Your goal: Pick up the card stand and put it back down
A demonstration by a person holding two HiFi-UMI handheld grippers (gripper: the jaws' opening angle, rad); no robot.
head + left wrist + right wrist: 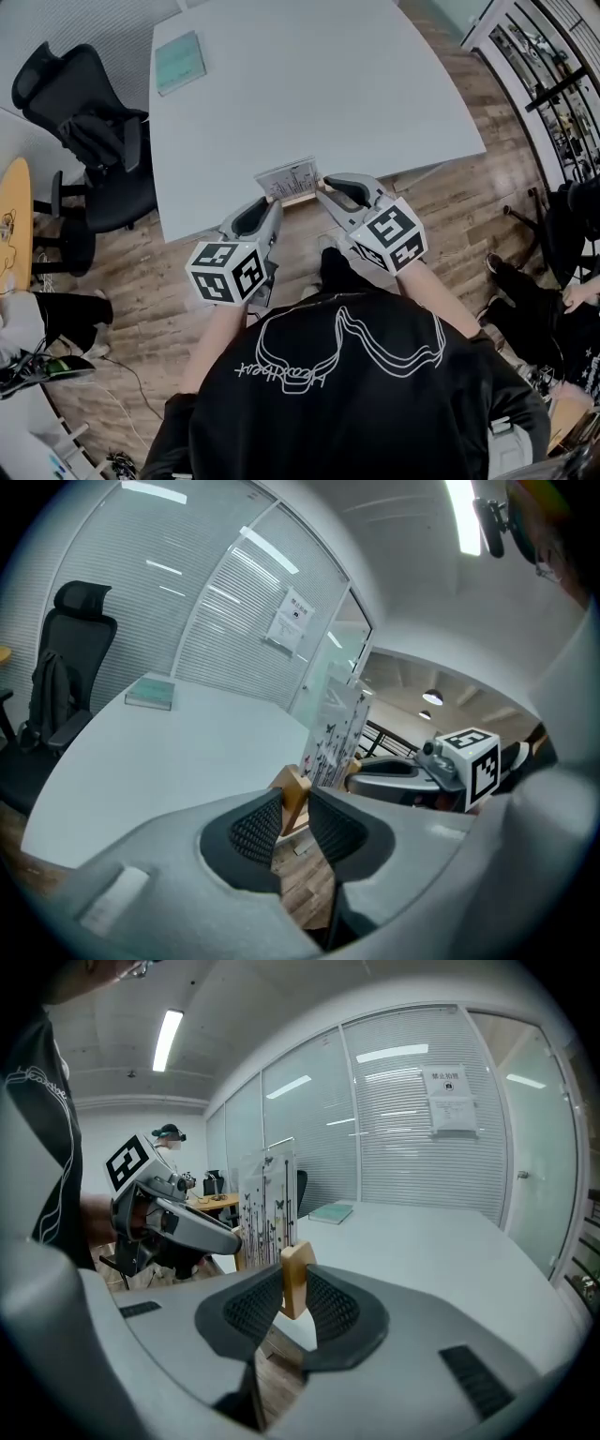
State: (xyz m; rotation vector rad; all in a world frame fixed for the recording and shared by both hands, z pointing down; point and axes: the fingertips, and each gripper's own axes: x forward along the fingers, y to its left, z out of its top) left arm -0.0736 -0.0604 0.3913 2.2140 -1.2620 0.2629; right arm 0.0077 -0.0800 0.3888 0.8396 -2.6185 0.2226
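Observation:
The card stand [290,182] is a clear upright card holder on a wooden base, at the near edge of the white table [309,84]. My left gripper [274,204] is shut on the base's left end [293,794]. My right gripper [324,193] is shut on the base's right end [296,1279]. In each gripper view the wood sits between the ribbed pads, with the printed card [333,733] [265,1208] rising behind. Whether the base rests on the table cannot be told.
A teal book [179,62] lies at the table's far left corner. A black office chair [94,141] stands to the table's left. Wooden floor lies below the near edge. Another person sits at the right [553,281].

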